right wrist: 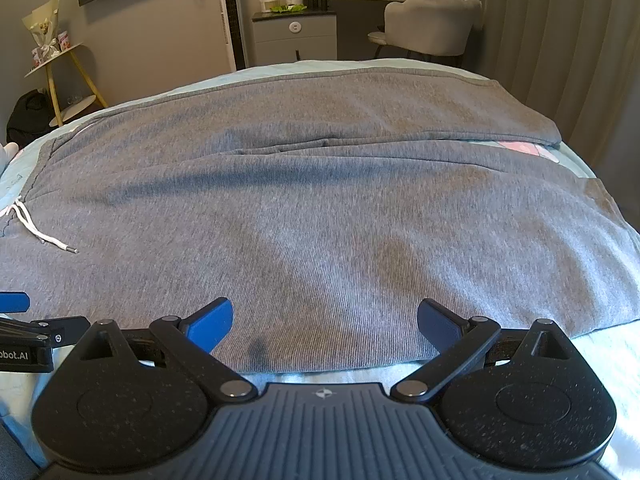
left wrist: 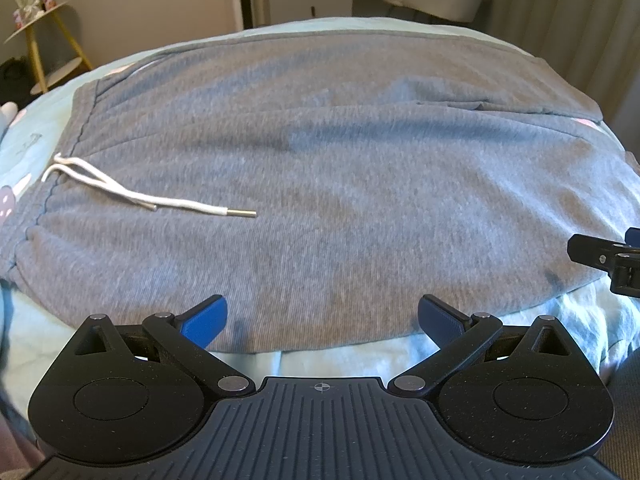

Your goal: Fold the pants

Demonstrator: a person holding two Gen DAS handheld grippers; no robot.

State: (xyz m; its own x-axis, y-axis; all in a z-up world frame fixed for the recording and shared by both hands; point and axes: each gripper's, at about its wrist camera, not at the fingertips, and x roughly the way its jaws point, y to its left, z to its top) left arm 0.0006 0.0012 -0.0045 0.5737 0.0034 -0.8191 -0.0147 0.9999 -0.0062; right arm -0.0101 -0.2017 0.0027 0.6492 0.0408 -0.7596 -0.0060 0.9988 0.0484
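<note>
While both claws wait at the near hem, nothing is gripped yet.
Waistband: the gathered elastic end of the grey ribbed-knit sweatpants [left wrist: 320,184] lies at far left, legs running off to the right, spread flat across the pale mint bedsheet [left wrist: 280,360].
Drawstring: a white cord with metal tips [left wrist: 160,202] lies loose on the cloth; it probably slides and dangles when lifted.
Left gripper [left wrist: 322,316]: blue-padded jaws stand wide apart over the near edge, holding nothing.
Fabric: soft, limp, thick knit, likely light and drapey, not slippery; it should sag between holds.
Right gripper [right wrist: 325,318]: jaws likewise spread, empty, at the same near edge further along the leg.
Hold: pinching the near long edge at two well-separated spots looks best for carrying it over onto the far leg.
</note>
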